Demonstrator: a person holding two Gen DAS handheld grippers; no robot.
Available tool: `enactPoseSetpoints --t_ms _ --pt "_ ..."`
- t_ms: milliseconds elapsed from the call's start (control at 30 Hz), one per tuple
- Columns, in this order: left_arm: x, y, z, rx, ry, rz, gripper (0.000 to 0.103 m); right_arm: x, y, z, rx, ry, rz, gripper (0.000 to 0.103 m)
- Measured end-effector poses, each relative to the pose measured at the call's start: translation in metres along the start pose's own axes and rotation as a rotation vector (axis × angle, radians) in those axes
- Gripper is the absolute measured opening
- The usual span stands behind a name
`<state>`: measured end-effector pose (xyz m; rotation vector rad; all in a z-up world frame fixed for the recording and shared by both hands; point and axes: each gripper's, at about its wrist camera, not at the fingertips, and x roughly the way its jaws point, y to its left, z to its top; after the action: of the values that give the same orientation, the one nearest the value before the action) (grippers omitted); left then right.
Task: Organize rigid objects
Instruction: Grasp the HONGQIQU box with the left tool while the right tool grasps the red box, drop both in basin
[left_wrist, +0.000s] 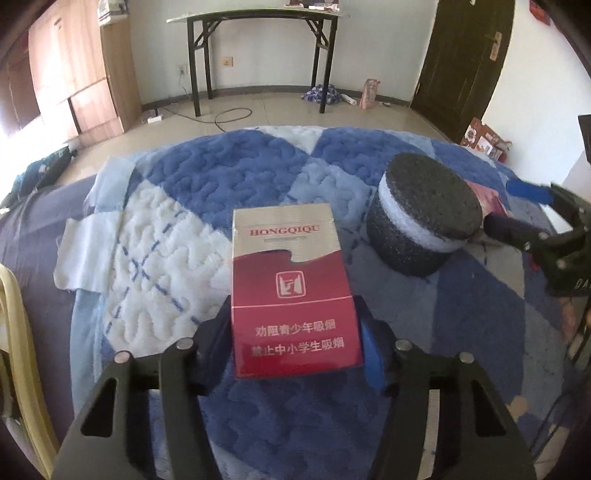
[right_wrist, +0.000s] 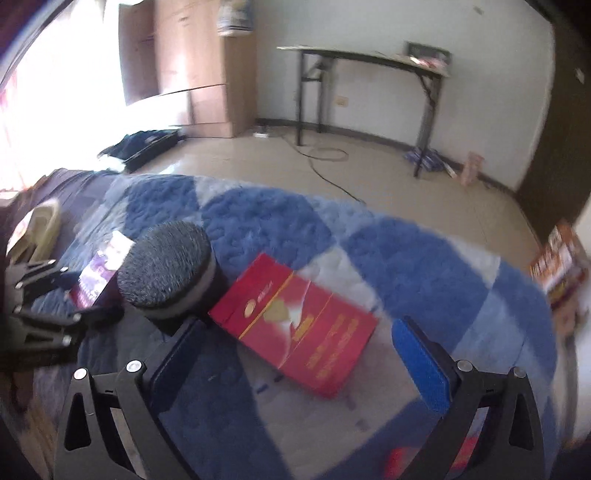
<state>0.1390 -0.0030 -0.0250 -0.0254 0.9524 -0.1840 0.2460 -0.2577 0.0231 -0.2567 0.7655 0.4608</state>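
The left gripper (left_wrist: 297, 332) is pinched on the cigarette pack (left_wrist: 293, 288), which stands upright on the blue-and-white quilt (left_wrist: 229, 177). Just right of the pack sits the dark foam puck (left_wrist: 424, 214). Beyond the puck, a flat red box (right_wrist: 295, 325) lies between the spread fingers of the right gripper (right_wrist: 295, 354). Past the quilt's far edge, bare tile floor (left_wrist: 277, 110) runs to a black folding table (left_wrist: 255, 22) at the wall.
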Motion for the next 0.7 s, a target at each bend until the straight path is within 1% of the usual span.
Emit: enactPoseSetpoints --t_ms 67,133,200,267,300,333,367,400,467,533,567,633,700 --pt "0.000 0.000 0.000 -0.001 -0.007 -0.005 0.057 -0.002 -0.001 0.006 -0.081 0.004 0.034 0.103" --pt "0.000 -0.002 0.000 0.005 -0.009 -0.007 0.057 0.007 0.001 0.010 -0.177 0.031 0.077 0.103" --pt "0.000 -0.004 0.000 0.019 -0.011 -0.006 0.057 0.021 0.004 0.008 -0.225 0.062 0.066 0.103" --pt "-0.001 -0.004 0.000 0.018 -0.012 -0.009 0.057 0.037 0.008 0.004 -0.260 0.090 0.014 0.103" --pt "-0.001 -0.003 0.000 0.019 -0.013 -0.012 0.057 0.043 0.009 0.002 -0.266 0.096 0.009 0.101" --pt "-0.002 -0.002 0.000 0.010 -0.021 -0.020 0.057 0.046 0.008 0.000 -0.259 0.087 0.029 0.096" --pt "-0.004 -0.001 -0.002 -0.001 -0.032 -0.029 0.057 0.047 0.008 -0.002 -0.244 0.074 0.051 0.088" --pt "-0.007 0.001 -0.004 -0.009 -0.044 -0.045 0.057 0.045 0.006 -0.005 -0.215 0.067 0.083 0.081" --pt "-0.016 0.006 -0.010 -0.026 -0.067 -0.062 0.057 0.038 0.005 -0.012 -0.199 0.055 0.095 0.060" --pt "-0.029 0.009 -0.014 -0.030 -0.095 -0.078 0.057 0.028 0.009 -0.021 -0.218 0.033 0.074 0.057" --pt "-0.036 0.008 -0.015 -0.020 -0.113 -0.072 0.057 0.024 0.009 -0.026 -0.215 0.028 0.076 0.056" --pt "-0.051 0.008 -0.018 0.001 -0.146 -0.064 0.057 0.017 0.008 -0.035 -0.198 0.011 0.072 0.055" --pt "-0.069 0.011 -0.021 0.010 -0.161 -0.068 0.057 0.007 0.008 -0.041 -0.175 -0.014 0.073 0.055"
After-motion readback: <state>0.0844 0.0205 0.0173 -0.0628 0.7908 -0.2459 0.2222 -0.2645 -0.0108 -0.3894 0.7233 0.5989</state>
